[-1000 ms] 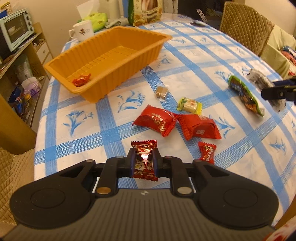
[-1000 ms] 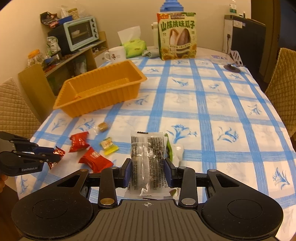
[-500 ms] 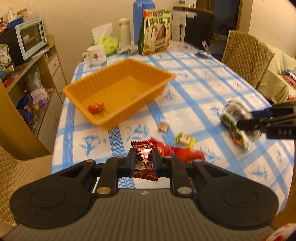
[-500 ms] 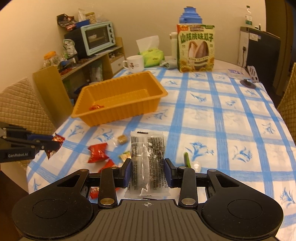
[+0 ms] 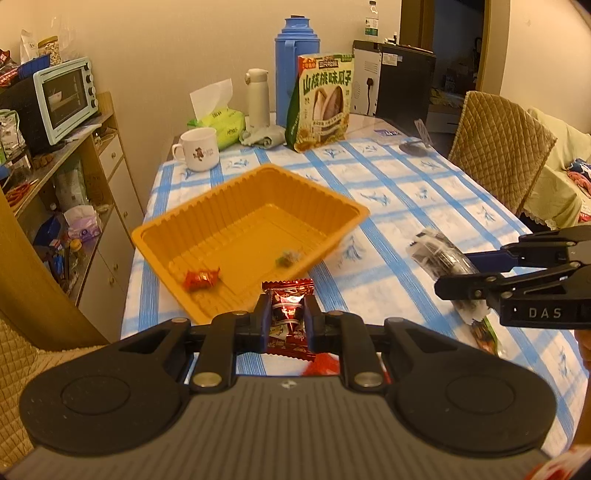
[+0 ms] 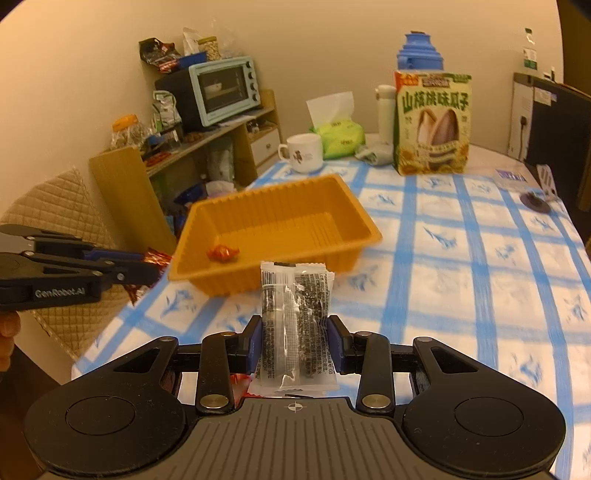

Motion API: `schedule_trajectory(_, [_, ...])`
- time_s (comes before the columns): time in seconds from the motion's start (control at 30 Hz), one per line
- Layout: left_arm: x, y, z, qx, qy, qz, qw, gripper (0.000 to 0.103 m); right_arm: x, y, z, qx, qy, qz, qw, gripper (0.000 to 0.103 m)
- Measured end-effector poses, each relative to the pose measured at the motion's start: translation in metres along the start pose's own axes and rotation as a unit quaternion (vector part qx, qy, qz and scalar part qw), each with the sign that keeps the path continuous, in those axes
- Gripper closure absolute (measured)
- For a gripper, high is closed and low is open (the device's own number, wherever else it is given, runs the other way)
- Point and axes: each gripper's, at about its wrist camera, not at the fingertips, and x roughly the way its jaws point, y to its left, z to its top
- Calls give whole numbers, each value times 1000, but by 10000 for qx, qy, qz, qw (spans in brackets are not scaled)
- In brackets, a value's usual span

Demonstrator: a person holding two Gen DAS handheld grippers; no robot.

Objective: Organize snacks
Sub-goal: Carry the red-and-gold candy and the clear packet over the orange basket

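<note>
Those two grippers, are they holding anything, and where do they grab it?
Left gripper: a dark red candy, pinched across its middle. Right gripper: a clear snack packet, clamped by its side edges.

walls: plain beige, warm light | desk (image 5: 436, 192): blue-checked cloth | shelf (image 5: 74, 147): wooden, at left, held oven (image 5: 66, 98) | chairs (image 5: 498, 144): quilted tan | doorway (image 5: 458, 33): dark

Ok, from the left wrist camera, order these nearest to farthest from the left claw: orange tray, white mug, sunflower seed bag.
1. orange tray, just ahead of the left claw, which grips a dark red candy.
2. white mug, beyond the tray, to the left.
3. sunflower seed bag, at the table's far end, right of the mug.
</note>
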Motion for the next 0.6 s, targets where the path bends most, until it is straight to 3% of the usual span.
schedule_trajectory(0.6, [61, 41, 79, -153, -200, 29, 9997, 86, 73, 1, 95, -162, -436, 131, 9988, 66])
